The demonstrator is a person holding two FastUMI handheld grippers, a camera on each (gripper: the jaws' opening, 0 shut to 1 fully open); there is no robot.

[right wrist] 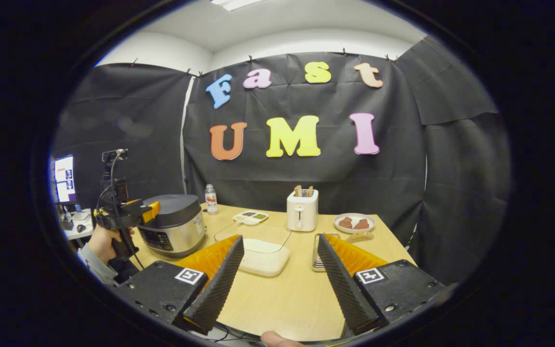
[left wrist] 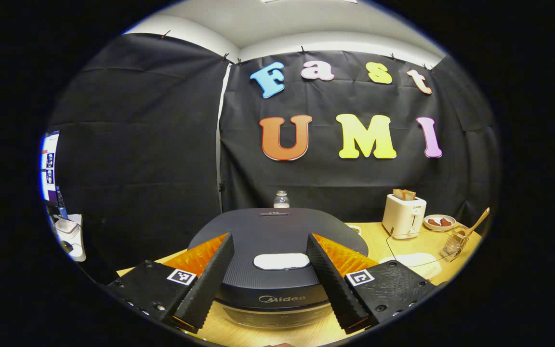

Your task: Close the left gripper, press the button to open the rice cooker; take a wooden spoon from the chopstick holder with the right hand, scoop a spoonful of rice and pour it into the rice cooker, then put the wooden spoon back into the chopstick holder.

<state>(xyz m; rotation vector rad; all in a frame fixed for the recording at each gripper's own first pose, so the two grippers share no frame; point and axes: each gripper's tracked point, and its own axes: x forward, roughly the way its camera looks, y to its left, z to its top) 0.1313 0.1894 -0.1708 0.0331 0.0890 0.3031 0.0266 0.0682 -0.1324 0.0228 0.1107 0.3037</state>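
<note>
The left gripper (left wrist: 271,277) has its fingers spread wide and empty just in front of the closed rice cooker (left wrist: 277,241), with the pale lid button (left wrist: 281,261) between them, so I think they must close first to make one blunt tip for pressing. The right gripper (right wrist: 277,279) also waits wide open and empty above the table (right wrist: 287,299). Beyond it are the glass dish of rice (right wrist: 263,253) and the chopstick holder (right wrist: 320,253), whose wooden spoon (left wrist: 477,222) leans outward for easy taking.
</note>
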